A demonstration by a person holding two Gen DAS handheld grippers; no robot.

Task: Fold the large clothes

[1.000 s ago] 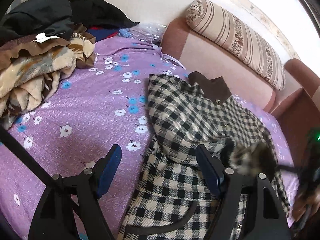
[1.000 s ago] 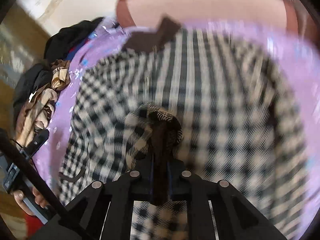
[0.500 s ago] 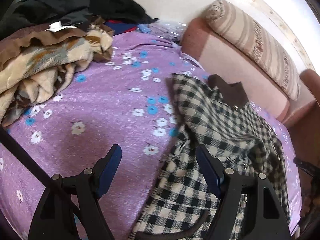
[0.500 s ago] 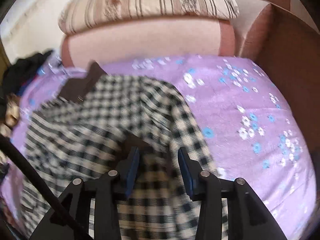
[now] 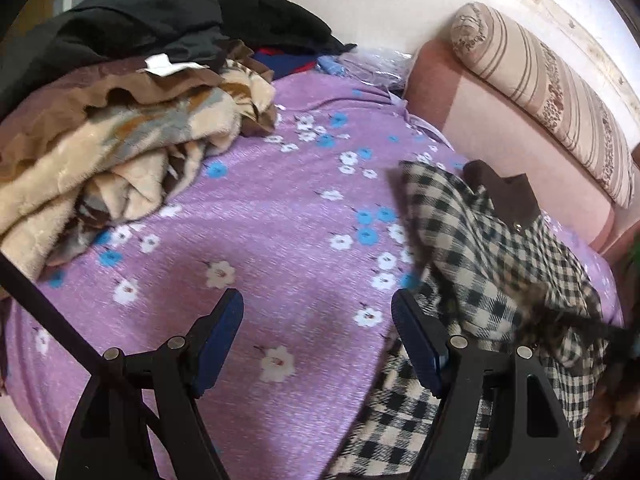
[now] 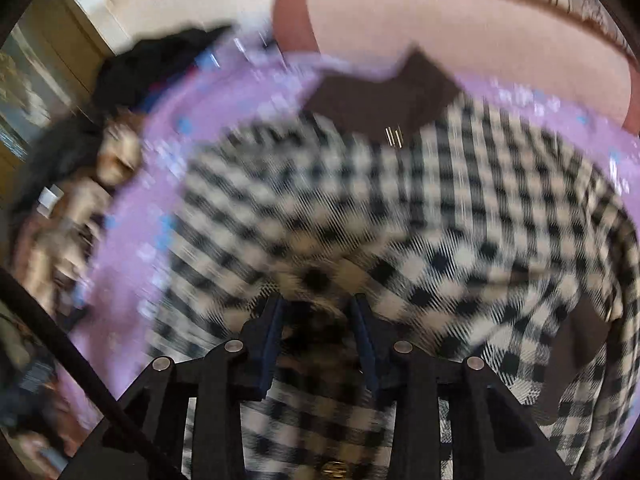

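One sleeve looks folded onto the checked coat (image 5: pixel 480 248), left gripper (image 5: pixel 316 340) wide open and empty, right gripper (image 6: pixel 318 332) just narrowed around a fabric bunch, most folding left.

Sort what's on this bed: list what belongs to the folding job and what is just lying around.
In the job:
- checked coat with brown collar
- left gripper, open over the purple floral sheet
- right gripper, coat fabric between its jaws, which have just been closing

Lying about:
- beige blanket
- dark clothes pile
- striped bolster
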